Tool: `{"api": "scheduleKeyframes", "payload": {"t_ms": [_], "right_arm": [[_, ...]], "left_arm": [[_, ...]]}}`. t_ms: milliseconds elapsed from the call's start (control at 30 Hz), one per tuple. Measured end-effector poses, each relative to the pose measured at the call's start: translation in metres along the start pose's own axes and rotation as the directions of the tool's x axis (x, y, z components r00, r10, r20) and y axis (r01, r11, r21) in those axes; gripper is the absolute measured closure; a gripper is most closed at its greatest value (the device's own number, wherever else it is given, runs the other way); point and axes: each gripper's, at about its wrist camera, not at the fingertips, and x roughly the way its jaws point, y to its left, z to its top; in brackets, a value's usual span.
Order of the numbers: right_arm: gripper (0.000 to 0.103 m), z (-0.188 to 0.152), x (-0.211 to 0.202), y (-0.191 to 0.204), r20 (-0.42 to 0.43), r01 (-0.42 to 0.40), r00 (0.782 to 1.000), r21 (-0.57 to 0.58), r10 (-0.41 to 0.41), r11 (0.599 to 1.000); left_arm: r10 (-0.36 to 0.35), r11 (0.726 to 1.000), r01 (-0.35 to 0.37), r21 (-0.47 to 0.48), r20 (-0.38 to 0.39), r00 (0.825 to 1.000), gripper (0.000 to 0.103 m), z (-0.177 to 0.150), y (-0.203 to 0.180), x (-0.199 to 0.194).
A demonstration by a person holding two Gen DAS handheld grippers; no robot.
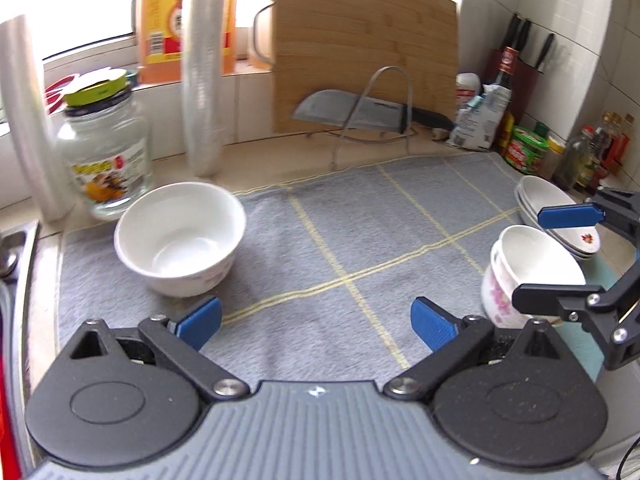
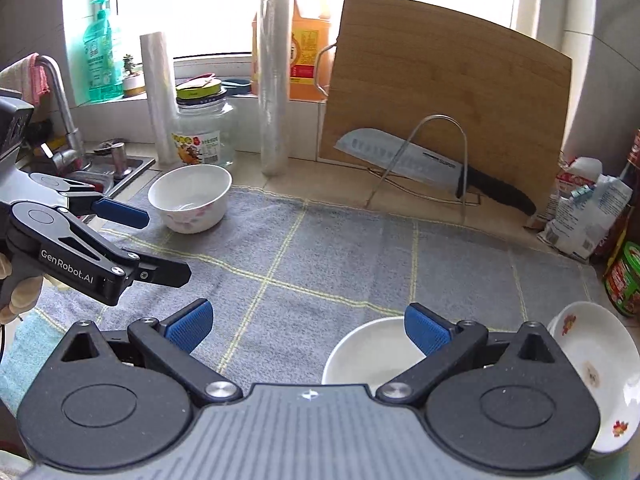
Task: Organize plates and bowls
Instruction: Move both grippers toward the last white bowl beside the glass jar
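Bowls (image 1: 180, 236) number two, stacked plates (image 2: 592, 380) three.

Cloth (image 1: 360, 232): grey, yellow grid lines. Bowl (image 1: 180, 236) at centre left: white, pink floral print. Gripper (image 2: 306, 330) pads: blue.

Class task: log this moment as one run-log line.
left tool: open, empty | right tool: open, empty | far bowl: upright on mat | near bowl: beside plates

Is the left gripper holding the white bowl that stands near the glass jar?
No, the left gripper is open and empty above the grey mat, and the white bowl sits apart beside the glass jar.
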Motion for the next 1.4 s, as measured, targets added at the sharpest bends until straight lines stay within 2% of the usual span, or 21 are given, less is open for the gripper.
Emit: {"api": "scheduleKeyframes", "payload": {"t_ms": [133,333,600,833,1133,1333,1400], "right_arm": [[0.000,0.017,0.016,0.013,-0.004,-0.067,0.998,-0.063,0.067,0.996],[0.000,0.038,0.045,0.039,-0.069,-0.098,0.993,-0.106,0.091,0.990],[0.000,0.052,0.097,0.062,-0.181,-0.092,0.981,-0.088,0.075,0.992],[0.000,0.055,0.156,0.066,-0.318,-0.053,0.947,-0.051,0.035,0.997],[0.000,0.051,0.188,0.068,-0.396,-0.080,0.916,-0.031,0.061,0.996],[0.000,0.052,0.190,0.068,-0.398,-0.112,0.914,-0.066,0.077,0.992],[0.000,0.051,0.189,0.067,-0.384,-0.110,0.920,-0.065,0.077,0.992]], "left_arm": [[0.109,0.992,-0.109,-0.065,-0.009,0.994,0.003,-0.017,0.018,-0.001],[0.155,0.985,-0.156,-0.073,-0.016,0.988,0.002,-0.035,0.040,0.000],[0.121,0.992,-0.120,0.033,-0.022,0.992,0.002,-0.035,0.064,0.020],[0.073,0.994,-0.068,0.088,-0.053,0.996,0.002,-0.034,0.075,0.043],[0.023,0.992,-0.016,0.126,-0.053,0.998,0.002,-0.030,0.083,0.055],[0.009,0.984,-0.002,0.178,-0.039,0.999,0.001,-0.030,0.084,0.058],[0.004,0.982,0.002,0.189,-0.032,0.999,0.001,-0.031,0.085,0.059]]}}
